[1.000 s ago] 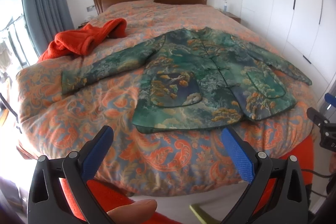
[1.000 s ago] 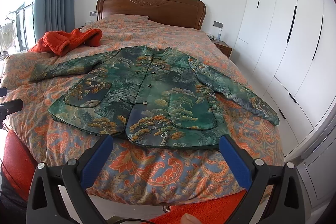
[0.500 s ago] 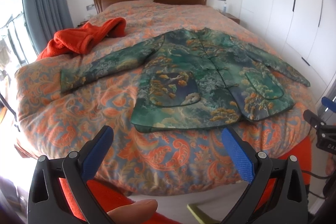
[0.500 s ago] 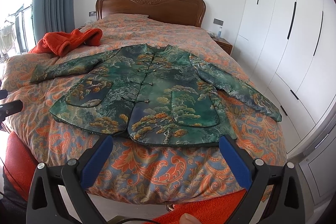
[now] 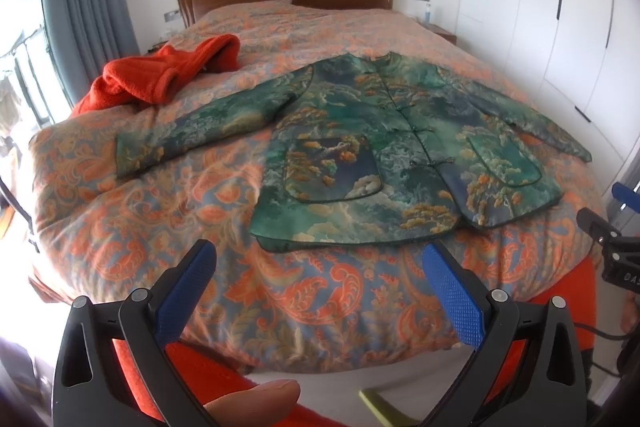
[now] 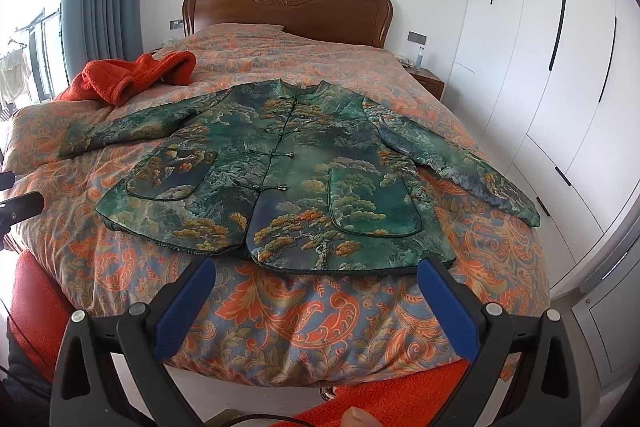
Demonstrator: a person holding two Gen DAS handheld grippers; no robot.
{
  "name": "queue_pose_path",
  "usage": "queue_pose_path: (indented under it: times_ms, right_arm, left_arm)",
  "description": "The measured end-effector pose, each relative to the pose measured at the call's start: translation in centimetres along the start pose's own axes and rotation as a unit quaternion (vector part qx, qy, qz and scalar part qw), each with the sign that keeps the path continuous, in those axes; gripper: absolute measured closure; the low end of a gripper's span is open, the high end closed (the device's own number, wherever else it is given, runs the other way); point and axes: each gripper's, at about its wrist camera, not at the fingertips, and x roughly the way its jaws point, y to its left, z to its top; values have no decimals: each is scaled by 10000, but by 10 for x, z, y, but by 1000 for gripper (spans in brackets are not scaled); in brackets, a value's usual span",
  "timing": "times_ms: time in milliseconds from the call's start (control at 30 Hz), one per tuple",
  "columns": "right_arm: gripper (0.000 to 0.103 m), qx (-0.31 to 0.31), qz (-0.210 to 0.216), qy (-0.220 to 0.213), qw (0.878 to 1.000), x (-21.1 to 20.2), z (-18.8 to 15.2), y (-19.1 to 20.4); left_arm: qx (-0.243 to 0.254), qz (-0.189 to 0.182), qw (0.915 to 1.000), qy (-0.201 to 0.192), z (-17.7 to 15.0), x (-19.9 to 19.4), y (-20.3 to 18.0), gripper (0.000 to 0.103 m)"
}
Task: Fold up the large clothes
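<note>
Green jacket, spread flat, front up, on the bed, at 12 o'clock from the left gripper and right gripper, both wide-jawed and empty; seemingly padded, soft, somewhat slippery, best pinched at cuffs or hem corners.

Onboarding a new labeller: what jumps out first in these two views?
The green patterned jacket lies spread flat, front up, sleeves out, across the near half of the bed with its orange paisley cover. A crumpled orange garment sits at the bed's far left, apart from the jacket. Both grippers, left and right, hover open over the foot of the bed, holding nothing.
</note>
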Motion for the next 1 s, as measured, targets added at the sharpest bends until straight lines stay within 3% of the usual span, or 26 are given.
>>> queue_pose_path:
  times_ms: [1000]
  right_arm:
    - [0,42,19,-10,10000,4,-1,1]
  left_arm:
    - [37,-5,10000,-31,-2,3,-1,0]
